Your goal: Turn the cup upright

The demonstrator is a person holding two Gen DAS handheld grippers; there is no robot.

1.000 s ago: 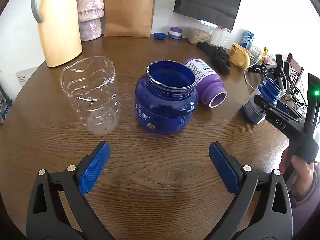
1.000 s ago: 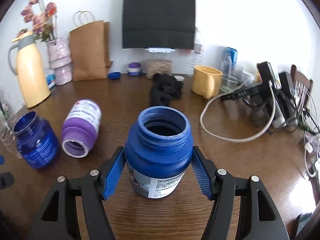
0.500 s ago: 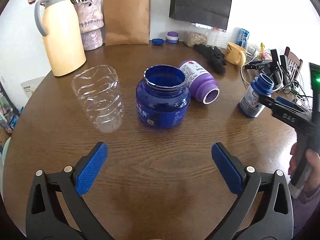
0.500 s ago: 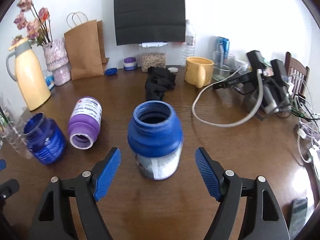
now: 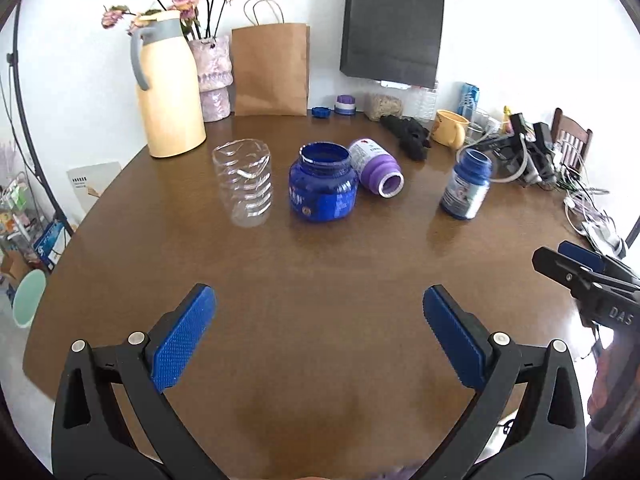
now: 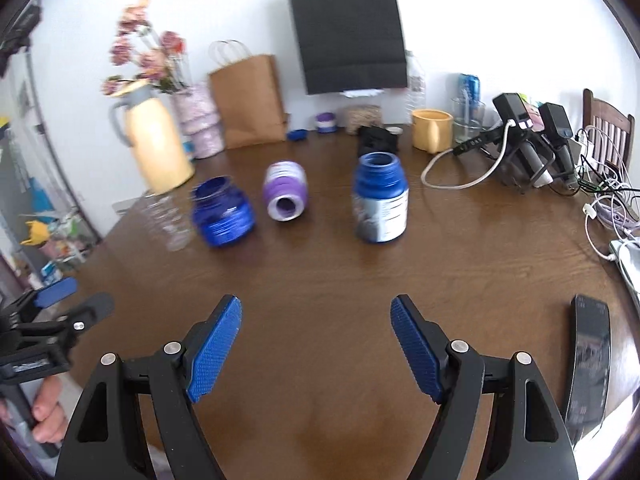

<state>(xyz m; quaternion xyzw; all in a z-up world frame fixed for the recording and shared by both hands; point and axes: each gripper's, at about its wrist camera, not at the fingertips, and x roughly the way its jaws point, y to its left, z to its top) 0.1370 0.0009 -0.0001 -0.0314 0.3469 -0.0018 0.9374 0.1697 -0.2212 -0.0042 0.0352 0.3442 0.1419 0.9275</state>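
Observation:
Four containers stand or lie in a row on the brown round table point(image 5: 320, 272). A clear ribbed plastic cup point(image 5: 244, 182) stands upright at the left. Beside it a wide dark blue jar point(image 5: 323, 182) stands open-mouthed. A purple bottle point(image 5: 376, 166) lies on its side, mouth toward me. A blue bottle with a pale label point(image 5: 466, 184) point(image 6: 380, 198) stands upright at the right. My left gripper point(image 5: 320, 322) is open and empty near the front edge. My right gripper point(image 6: 316, 342) is also open and empty, well back from the blue bottle.
At the back stand a cream thermos jug point(image 5: 168, 88), a flower vase point(image 5: 214, 76), a brown paper bag point(image 5: 270, 70), a black bag point(image 5: 392, 24) and a yellow mug point(image 5: 450, 128). Chargers and cables point(image 6: 532, 152) crowd the right side. A phone point(image 6: 588, 356) lies near the right edge.
My right gripper let go of the blue labelled bottle and drew back from it. My left gripper also pulled back toward the table's front edge; all containers look farther off.

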